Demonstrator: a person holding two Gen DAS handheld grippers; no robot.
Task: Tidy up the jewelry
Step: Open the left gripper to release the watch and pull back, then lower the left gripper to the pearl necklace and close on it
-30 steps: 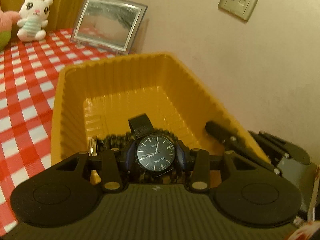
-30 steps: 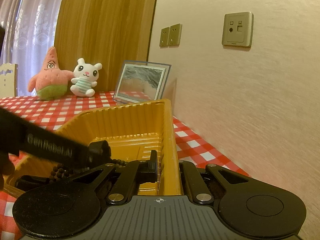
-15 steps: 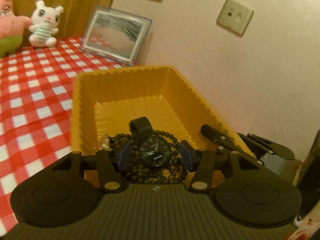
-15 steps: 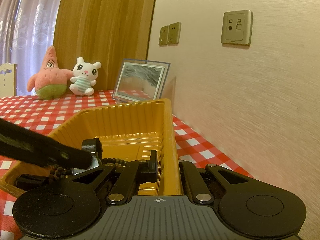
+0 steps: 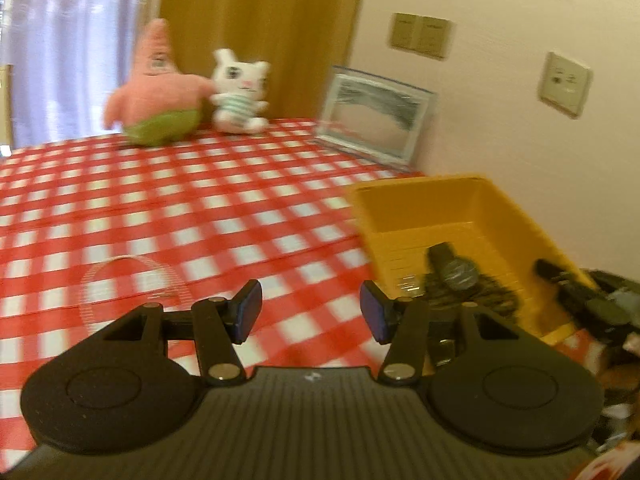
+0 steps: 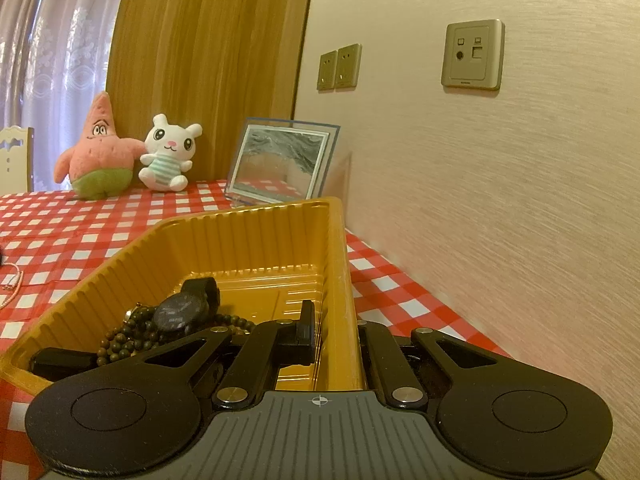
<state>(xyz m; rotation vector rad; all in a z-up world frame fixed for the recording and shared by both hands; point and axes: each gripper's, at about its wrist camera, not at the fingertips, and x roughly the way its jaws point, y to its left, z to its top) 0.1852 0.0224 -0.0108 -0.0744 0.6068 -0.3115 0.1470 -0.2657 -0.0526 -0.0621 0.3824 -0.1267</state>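
Note:
A yellow plastic tray [image 6: 256, 236] stands by the wall. In it lie a black watch [image 6: 184, 312] on a dark bead necklace [image 6: 128, 336]; both show in the left wrist view, the watch [image 5: 456, 270] on the beads [image 5: 492, 296]. My left gripper [image 5: 310, 312] is open and empty above the checked cloth, left of the tray [image 5: 424, 204]. A pale bracelet [image 5: 132, 284] lies on the cloth ahead of its left finger. My right gripper [image 6: 334, 332] is shut on the tray's right wall.
A red-and-white checked tablecloth [image 5: 160, 208] covers the table. A pink star plush [image 6: 96, 160], a white bunny plush [image 6: 168, 156] and a framed picture [image 6: 280, 164] stand at the back. The wall runs along the right. A pink cord [image 6: 12, 280] lies at the left.
My left gripper let go of the watch into the tray, opened, and swung out to the left over the cloth. The right gripper has kept its hold on the tray wall.

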